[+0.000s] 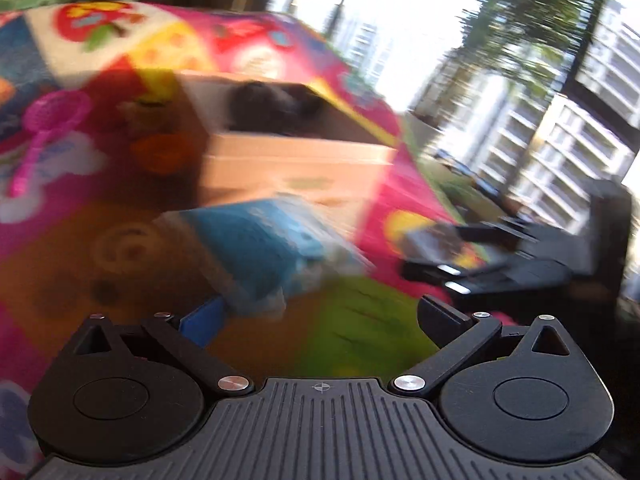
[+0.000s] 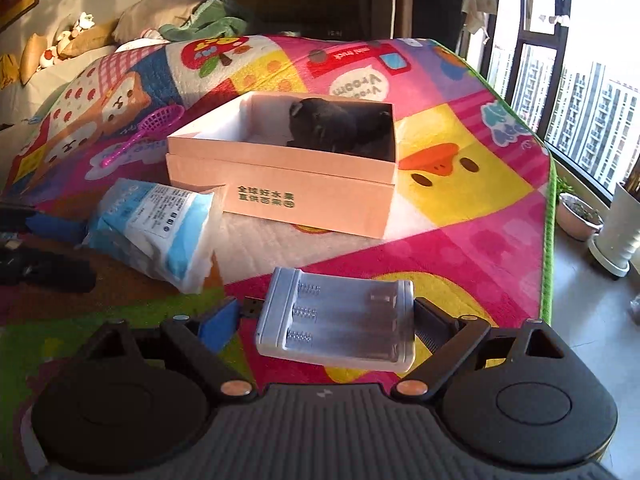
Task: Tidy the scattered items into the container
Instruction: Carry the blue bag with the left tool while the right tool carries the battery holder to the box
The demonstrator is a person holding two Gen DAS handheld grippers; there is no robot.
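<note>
A pink cardboard box (image 2: 304, 200) stands open on the colourful play mat (image 2: 460, 208), with a black soft item (image 2: 332, 128) inside it. A white battery charger (image 2: 344, 332) lies between the fingers of my right gripper (image 2: 326, 320). The right finger is at the charger's edge, and a small gap shows at the blue left pad (image 2: 218, 330). A blue-and-white plastic pack (image 2: 160, 228) lies left of the box. In the blurred left wrist view my left gripper (image 1: 322, 320) stands open and empty just short of that pack (image 1: 256, 256), with the box (image 1: 296, 160) beyond.
A pink mesh scoop (image 2: 148, 132) lies left of the box, and an orange toy (image 1: 160, 148) shows in the left wrist view. Pillows and clothes (image 2: 192, 20) pile up at the far end. Plant pots (image 2: 580, 216) stand on the floor past the mat's right edge, under tall windows.
</note>
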